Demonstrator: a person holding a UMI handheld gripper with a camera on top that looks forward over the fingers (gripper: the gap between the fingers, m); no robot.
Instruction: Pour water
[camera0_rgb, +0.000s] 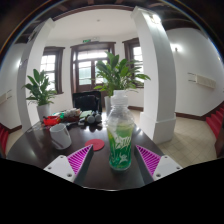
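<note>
The jaws are spread wide and grip nothing, the two pink pads showing at seven and five o'clock. A clear plastic bottle with a green label and a white cap stands upright on the dark round surface, between the fingers and a little toward the right one, gap on either side. A small pink dish lies at its nine o'clock. Potted plants rise behind.

White claw, magenta triangular pads
</note>
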